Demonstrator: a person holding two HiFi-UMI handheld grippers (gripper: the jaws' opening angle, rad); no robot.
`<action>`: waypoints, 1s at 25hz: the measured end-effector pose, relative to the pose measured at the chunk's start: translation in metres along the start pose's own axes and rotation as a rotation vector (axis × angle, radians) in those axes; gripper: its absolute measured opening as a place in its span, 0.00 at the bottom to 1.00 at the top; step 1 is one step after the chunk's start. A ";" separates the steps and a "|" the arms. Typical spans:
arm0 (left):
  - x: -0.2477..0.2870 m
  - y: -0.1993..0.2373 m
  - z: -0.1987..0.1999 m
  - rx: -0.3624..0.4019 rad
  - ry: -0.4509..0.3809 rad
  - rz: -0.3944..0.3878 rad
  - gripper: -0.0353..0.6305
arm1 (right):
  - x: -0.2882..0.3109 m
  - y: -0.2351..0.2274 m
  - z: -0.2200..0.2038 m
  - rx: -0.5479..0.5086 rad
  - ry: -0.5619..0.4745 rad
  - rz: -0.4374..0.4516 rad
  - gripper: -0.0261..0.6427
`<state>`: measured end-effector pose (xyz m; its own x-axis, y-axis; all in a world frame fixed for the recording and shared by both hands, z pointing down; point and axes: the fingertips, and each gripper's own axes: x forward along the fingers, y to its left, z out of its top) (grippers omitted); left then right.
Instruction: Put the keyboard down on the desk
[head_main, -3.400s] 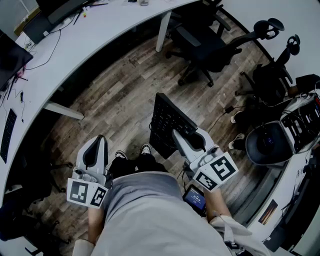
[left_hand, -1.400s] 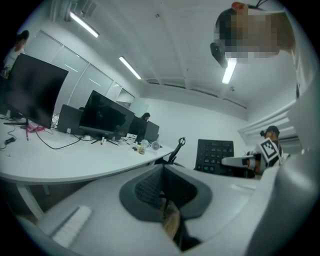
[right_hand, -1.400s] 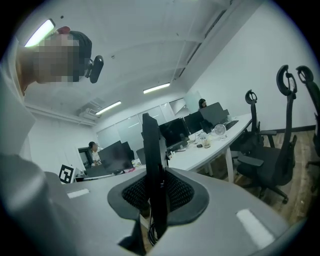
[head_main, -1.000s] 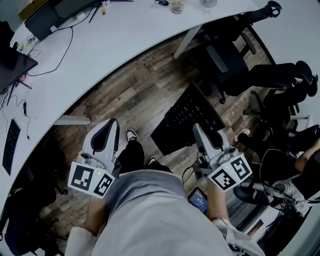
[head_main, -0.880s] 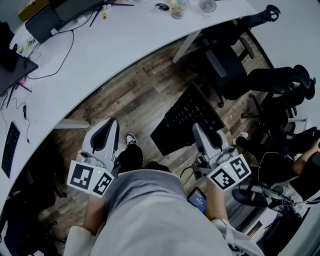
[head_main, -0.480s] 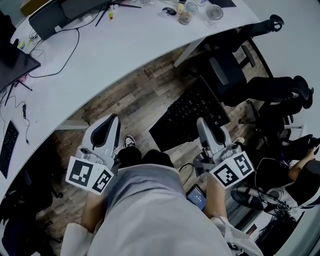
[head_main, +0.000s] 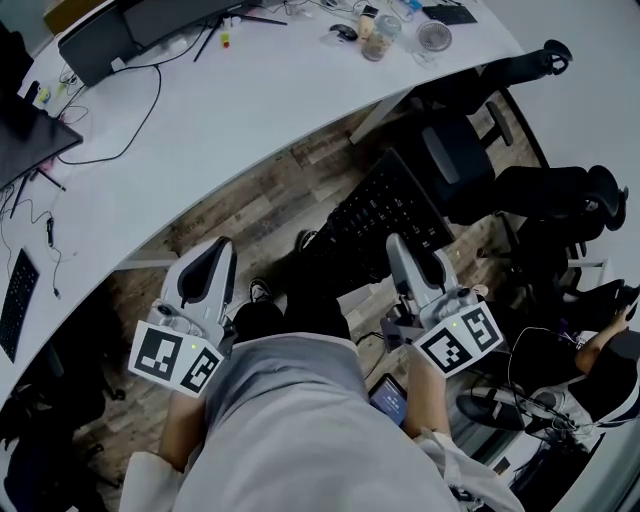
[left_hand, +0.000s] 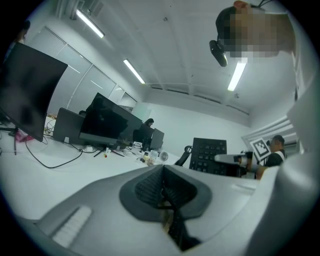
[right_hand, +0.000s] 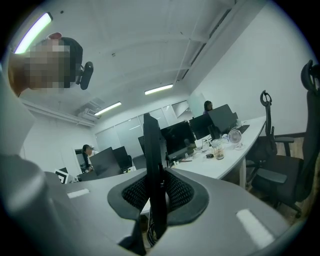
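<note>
The black keyboard (head_main: 385, 215) hangs on edge over the wooden floor, just short of the white curved desk (head_main: 230, 110). My right gripper (head_main: 408, 262) is shut on its near edge. In the right gripper view the keyboard (right_hand: 151, 150) stands edge-on between the pads of the right gripper (right_hand: 155, 200). My left gripper (head_main: 205, 283) is held lower left of the keyboard, apart from it. Its pads meet with nothing between them in the left gripper view, where the left gripper (left_hand: 162, 189) points at the desk (left_hand: 45, 170) and the keyboard (left_hand: 209, 156) shows at the right.
Black office chairs (head_main: 465, 150) stand to the right of the keyboard. At the desk's far end are a jar, a small fan (head_main: 433, 37) and a mouse. Monitors (head_main: 110, 35), cables and a second keyboard (head_main: 15, 300) lie at the left. Another person (head_main: 600, 340) sits at the right edge.
The view has swung toward the desk, which now lies closer. The keyboard has moved up toward the desk edge in the right gripper. The left gripper stays shut and empty.
</note>
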<state>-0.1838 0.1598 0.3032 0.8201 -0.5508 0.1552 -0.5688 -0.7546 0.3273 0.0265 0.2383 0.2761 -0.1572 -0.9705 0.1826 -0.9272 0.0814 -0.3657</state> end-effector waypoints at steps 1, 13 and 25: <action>0.003 0.002 0.000 -0.001 0.001 0.005 0.05 | 0.005 -0.002 0.001 0.000 0.001 0.005 0.15; 0.093 0.030 0.029 -0.007 0.009 0.059 0.05 | 0.091 -0.061 0.035 0.041 0.031 0.077 0.15; 0.203 0.040 0.058 -0.013 -0.027 0.149 0.05 | 0.156 -0.135 0.097 0.046 0.045 0.207 0.15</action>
<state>-0.0439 -0.0027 0.2932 0.7249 -0.6655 0.1782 -0.6828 -0.6595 0.3144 0.1601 0.0539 0.2652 -0.3588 -0.9230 0.1394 -0.8572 0.2667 -0.4404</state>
